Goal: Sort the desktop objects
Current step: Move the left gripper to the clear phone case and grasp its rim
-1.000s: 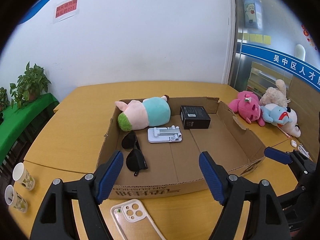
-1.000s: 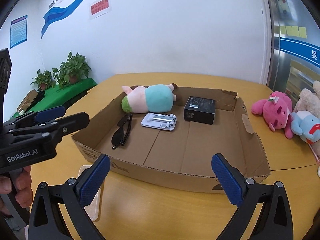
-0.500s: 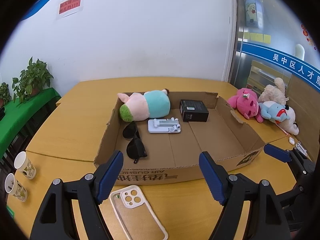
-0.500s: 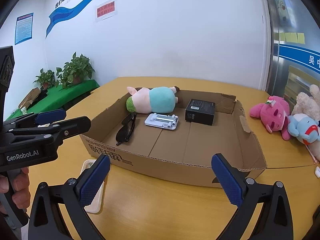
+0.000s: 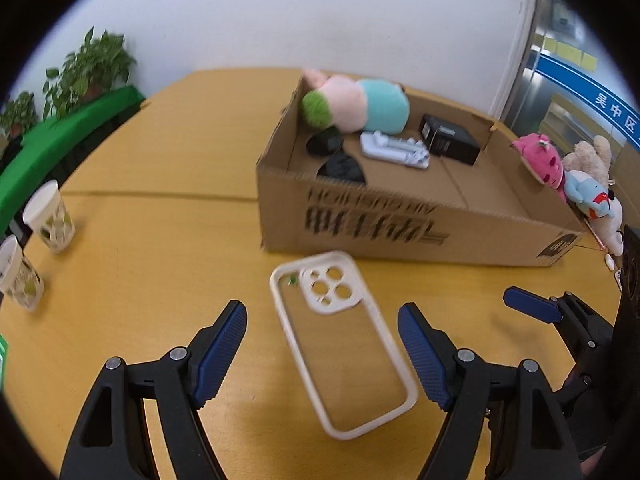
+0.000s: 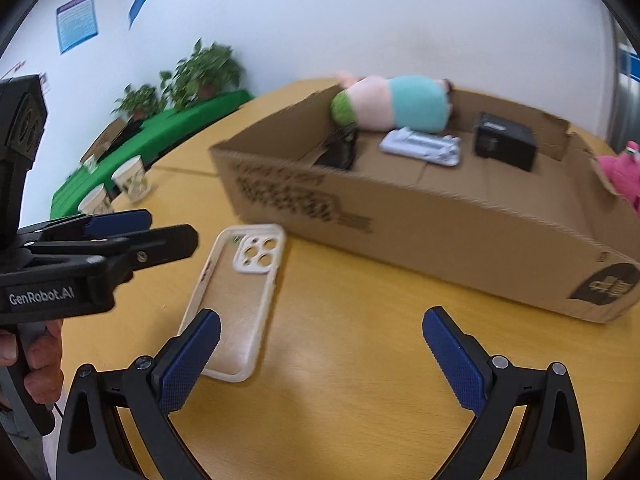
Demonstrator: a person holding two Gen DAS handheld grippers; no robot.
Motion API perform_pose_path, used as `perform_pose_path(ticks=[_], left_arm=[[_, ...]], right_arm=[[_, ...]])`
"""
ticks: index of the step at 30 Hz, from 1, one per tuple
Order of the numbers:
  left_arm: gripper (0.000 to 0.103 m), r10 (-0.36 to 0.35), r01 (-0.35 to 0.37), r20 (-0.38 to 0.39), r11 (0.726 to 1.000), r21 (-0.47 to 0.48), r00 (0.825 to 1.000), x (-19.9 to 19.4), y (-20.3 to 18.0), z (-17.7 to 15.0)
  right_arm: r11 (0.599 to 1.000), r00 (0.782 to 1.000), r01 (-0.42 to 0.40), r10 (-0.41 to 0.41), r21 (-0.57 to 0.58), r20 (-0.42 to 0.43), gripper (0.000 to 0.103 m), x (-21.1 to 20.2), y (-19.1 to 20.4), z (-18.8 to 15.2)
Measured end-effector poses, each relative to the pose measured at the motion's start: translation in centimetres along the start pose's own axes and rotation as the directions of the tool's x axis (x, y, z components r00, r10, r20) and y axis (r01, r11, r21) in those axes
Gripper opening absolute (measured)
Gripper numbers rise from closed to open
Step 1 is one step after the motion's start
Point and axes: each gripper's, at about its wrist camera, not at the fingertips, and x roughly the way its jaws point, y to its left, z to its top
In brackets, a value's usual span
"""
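A cream phone case (image 5: 340, 340) lies flat on the wooden table in front of a cardboard box (image 5: 400, 228). My left gripper (image 5: 324, 356) is open, its jaws on either side of the case's middle, above it. My right gripper (image 6: 320, 360) is open and empty, just right of the case (image 6: 236, 300). The box (image 6: 400, 224) holds a pink and teal plush (image 5: 356, 106), black sunglasses (image 5: 340, 164), a white stand (image 5: 394, 150) and a black box (image 5: 450, 144).
Two paper cups (image 5: 48, 220) stand at the table's left edge. Several plush toys (image 5: 580, 176) lie right of the box. Potted plants (image 5: 88, 72) stand on a green-covered table at the far left. The left gripper's body (image 6: 80, 256) shows at the right wrist view's left.
Both grippers have pulled back from the box and tilted down toward the table. The phone case has come between the left gripper's jaws. Both grippers stay open.
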Motion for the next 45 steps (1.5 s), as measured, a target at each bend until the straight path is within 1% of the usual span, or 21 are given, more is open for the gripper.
perform_pose_path(ticks=[2,4,6,9,12,14,17,19,20,21,22,24,27,30,34,38,39,40,41,42,45], left_arm=[[0.077,-0.020,0.019,-0.032,0.999,-0.031,0.999,0.7,1.0,-0.7],[0.066,-0.031,0.028,-0.061,0.998,-0.052,0.998,1.5,1.7,-1.0],[0.058,-0.039,0.033,-0.092,0.997,-0.065,0.995,2.3,2.3,-1.5],[0.047,-0.039,0.031,-0.119,0.997,-0.071,0.992,3.1,2.7,-2.0],[0.034,-0.029,0.019,-0.142,0.997,-0.073,0.989,3.9,2.8,-2.3],[0.030,-0.013,0.005,-0.132,0.998,-0.059,0.991,3.8,2.7,-2.3],[0.023,-0.026,0.019,-0.130,0.998,-0.055,0.991,3.9,2.8,-2.3],[0.014,-0.042,0.035,-0.133,0.998,-0.053,0.990,4.0,2.6,-2.2],[0.011,-0.048,0.042,-0.138,0.998,-0.047,0.989,4.1,2.4,-2.2],[0.011,-0.034,0.030,-0.136,0.999,-0.036,0.990,4.1,2.2,-2.2],[0.010,-0.023,0.019,-0.135,0.999,-0.028,0.991,4.1,2.1,-2.3],[0.009,-0.009,0.005,-0.130,1.000,-0.031,0.991,4.1,2.1,-2.2],[0.008,-0.004,0.000,-0.126,0.999,-0.032,0.992,3.8,2.2,-2.2],[0.007,0.029,-0.030,-0.091,0.999,-0.010,0.995,2.5,1.9,-1.8],[0.007,0.037,-0.038,-0.034,0.999,-0.011,0.999,0.6,1.8,-0.4],[0.007,0.044,-0.045,0.038,0.999,0.011,0.998,-2.0,0.8,2.2],[0.006,0.031,-0.032,0.058,0.999,0.019,0.998,-2.6,0.5,2.9],[0.006,-0.042,0.040,0.076,0.999,0.032,0.996,-3.4,-0.2,3.8],[0.006,-0.073,0.069,0.078,0.996,0.052,0.994,-3.8,-1.1,4.4],[0.000,-0.070,0.062,0.096,0.994,0.089,0.993,-4.3,-2.5,5.0],[0.000,-0.078,0.060,0.112,0.986,0.158,0.991,-5.2,-5.6,6.4]], right_arm=[[0.999,1.000,-0.021,0.021,-0.026,-0.014,0.102,0.9,1.0,-0.1],[0.998,0.999,-0.027,0.026,-0.052,-0.028,0.101,1.6,1.9,-0.3],[0.996,0.999,-0.023,0.019,-0.089,-0.046,0.099,2.3,3.1,-0.7],[0.989,0.996,-0.025,0.012,-0.146,-0.088,0.081,3.4,4.4,-1.0],[0.983,0.994,-0.011,-0.010,-0.185,-0.110,0.070,4.3,5.2,-1.6],[0.983,0.991,-0.013,-0.011,-0.183,-0.132,0.058,4.8,5.2,-1.8],[0.986,0.992,-0.027,0.005,-0.167,-0.128,0.049,4.8,4.9,-1.7],[0.987,0.991,-0.042,0.021,-0.158,-0.129,0.034,4.7,4.6,-1.6],[0.987,0.991,-0.049,0.029,-0.152,-0.131,0.030,4.6,4.5,-1.6],[0.988,0.990,-0.057,0.037,-0.144,-0.133,0.023,4.7,4.5,-1.5],[0.989,0.990,-0.064,0.046,-0.135,-0.135,0.020,4.7,4.4,-1.5],[0.989,0.990,-0.068,0.051,-0.130,-0.133,0.018,4.6,4.4,-1.6],[0.990,0.988,-0.094,0.079,-0.110,-0.134,0.010,4.3,4.3,-1.7],[0.989,0.988,-0.103,0.090,-0.109,-0.123,0.010,3.9,4.6,-1.8],[0.987,0.993,-0.110,0.103,-0.117,-0.066,0.011,2.2,5.2,-0.7],[0.985,0.994,-0.102,0.105,-0.139,0.020,0.011,-0.6,5.5,1.4],[0.984,0.993,-0.103,0.110,-0.142,0.044,0.011,-1.5,5.4,2.1],[0.984,0.992,-0.102,0.112,-0.148,0.063,0.004,-2.1,5.3,2.6],[0.981,0.988,-0.114,0.128,-0.158,0.082,0.002,-2.9,5.3,3.4],[0.979,0.987,-0.112,0.130,-0.169,0.099,0.002,-3.5,5.5,4.0],[0.973,0.982,-0.100,0.130,-0.208,0.135,0.002,-5.0,6.1,5.7]])
